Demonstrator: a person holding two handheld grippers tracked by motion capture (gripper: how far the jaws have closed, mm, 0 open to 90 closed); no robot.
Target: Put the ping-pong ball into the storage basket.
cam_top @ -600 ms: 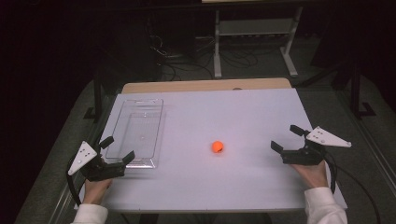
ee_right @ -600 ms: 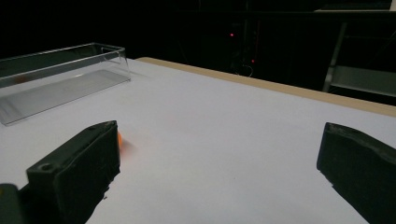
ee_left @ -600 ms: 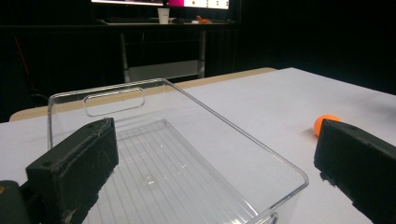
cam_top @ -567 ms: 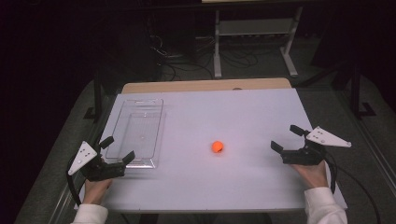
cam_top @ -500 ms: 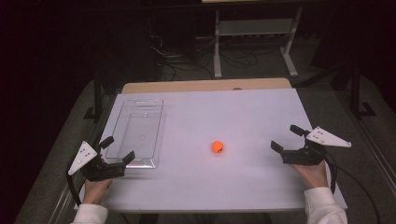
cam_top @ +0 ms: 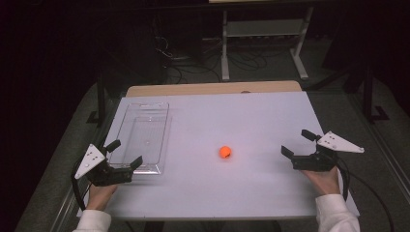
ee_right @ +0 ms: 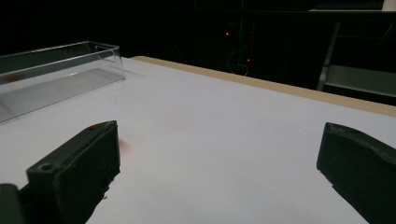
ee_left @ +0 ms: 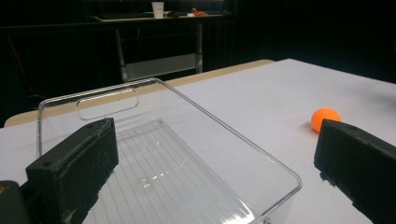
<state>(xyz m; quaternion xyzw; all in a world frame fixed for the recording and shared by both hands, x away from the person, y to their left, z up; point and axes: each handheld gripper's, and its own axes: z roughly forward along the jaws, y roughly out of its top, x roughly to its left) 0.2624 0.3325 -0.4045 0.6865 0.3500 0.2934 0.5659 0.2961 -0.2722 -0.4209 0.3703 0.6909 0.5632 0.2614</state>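
A: Looking down from the high view, the orange ball (cam_top: 225,152) is lying on the white table (cam_top: 251,116), between the two tools; which one is standing nearer?

B: The right gripper (cam_top: 296,144) is sitting a little closer than the left gripper (cam_top: 124,153); both are resting near the person's edge with jaws spread wide and nothing between them; the clear tray (cam_top: 142,137) is lying just ahead of the left one, long axis running away from the person.

A: Turning to the left gripper view, where is the ball (ee_left: 325,119) lying?

B: It is peeking past the inner edge of the right-hand jaw, off to the side and farther out; the tray (ee_left: 163,154) is sitting straight ahead, empty.

A: And the right gripper view?

B: An orange sliver (ee_right: 93,125) is showing at the top of the left-hand jaw, so the ball is probably lying behind it; the tray (ee_right: 56,74) is standing well apart, beyond.
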